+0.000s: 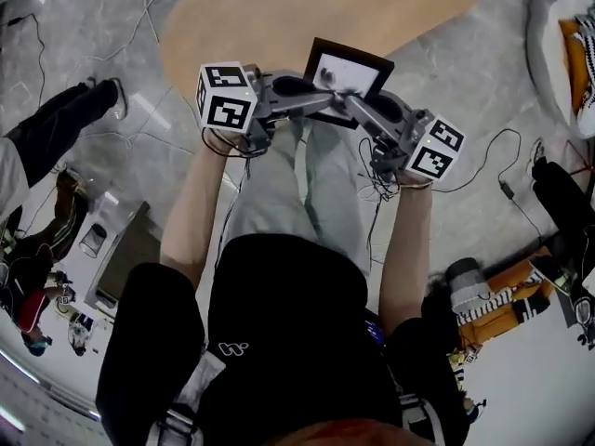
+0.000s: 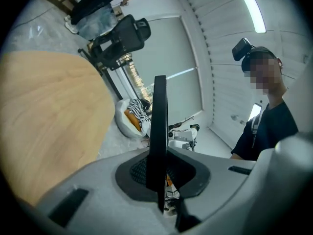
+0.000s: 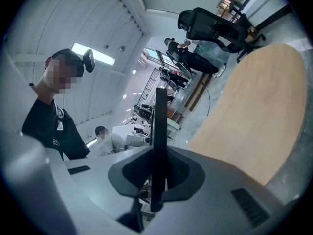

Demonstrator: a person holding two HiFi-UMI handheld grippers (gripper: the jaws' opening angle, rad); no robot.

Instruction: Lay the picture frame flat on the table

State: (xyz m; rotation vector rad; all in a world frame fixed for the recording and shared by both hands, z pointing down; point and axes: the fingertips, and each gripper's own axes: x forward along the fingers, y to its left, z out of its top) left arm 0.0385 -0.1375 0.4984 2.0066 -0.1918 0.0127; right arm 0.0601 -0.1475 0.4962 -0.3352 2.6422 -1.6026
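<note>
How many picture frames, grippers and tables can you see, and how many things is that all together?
picture frame: 1
grippers: 2 (left gripper and right gripper, each clamped on an edge of the frame)
wooden table: 1
Total: 4

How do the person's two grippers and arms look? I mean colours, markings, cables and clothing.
The left gripper and the right gripper have grey bodies with black pads inside the jaws. Each carries a white cube with black square markers. Thin black cables hang near the wrists. The person wears a black short-sleeved top.
</note>
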